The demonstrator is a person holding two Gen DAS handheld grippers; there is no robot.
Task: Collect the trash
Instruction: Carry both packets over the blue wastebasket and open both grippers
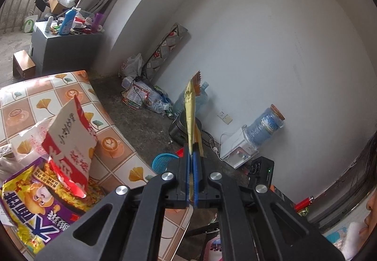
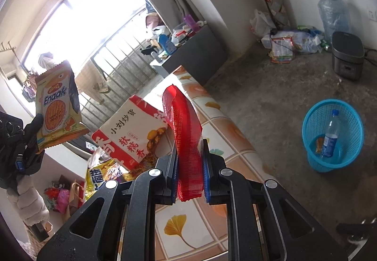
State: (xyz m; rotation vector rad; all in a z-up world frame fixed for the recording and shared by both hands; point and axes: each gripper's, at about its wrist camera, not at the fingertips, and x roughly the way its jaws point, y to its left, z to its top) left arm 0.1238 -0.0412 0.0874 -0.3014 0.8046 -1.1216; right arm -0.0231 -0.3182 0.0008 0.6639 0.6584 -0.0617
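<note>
My left gripper [image 1: 193,162] is shut on a yellow snack wrapper [image 1: 191,110], seen edge-on above the floor. The same Enaak wrapper [image 2: 57,110] shows flat at the left of the right wrist view, held by the left gripper [image 2: 35,141]. My right gripper [image 2: 190,166] is shut on a red plastic wrapper [image 2: 186,129] over the table's edge. A blue mesh bin [image 2: 334,138] stands on the floor to the right, with a plastic bottle [image 2: 329,136] and a scrap inside. The bin's rim [image 1: 162,159] peeks out beside the left fingers.
The tiled tablecloth table [image 1: 77,91] carries a red-and-white snack bag [image 1: 70,145] and a purple noodle packet [image 1: 35,202]. A rice cooker [image 2: 347,58], a water jug [image 2: 333,14] and littered wrappers [image 2: 282,46] sit by the wall. A face shows at the right edge [image 1: 371,209].
</note>
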